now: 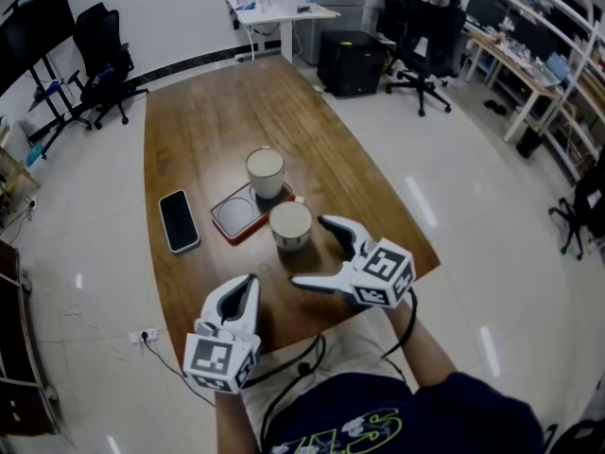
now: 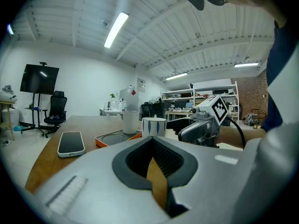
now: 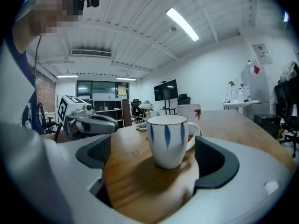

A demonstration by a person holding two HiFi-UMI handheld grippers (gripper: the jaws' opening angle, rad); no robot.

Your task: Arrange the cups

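right gripper view – right gripper point(image 1: 312, 251) spread wide, cup point(image 3: 168, 141) between, untouched – left gripper point(image 2: 153, 143) pressed together

A long wooden table point(image 1: 217, 130) stands on a glossy pale floor point(image 1: 454, 206). Beyond the table's far end are a white desk point(image 1: 284, 12) and a black cabinet point(image 1: 352, 62). Left of the table stand a dark screen point(image 1: 33, 26) and a black office chair point(image 1: 104, 60), and to its right is cluttered shelving point(image 1: 534, 60). Strip lights point(image 2: 117, 29) glow overhead.
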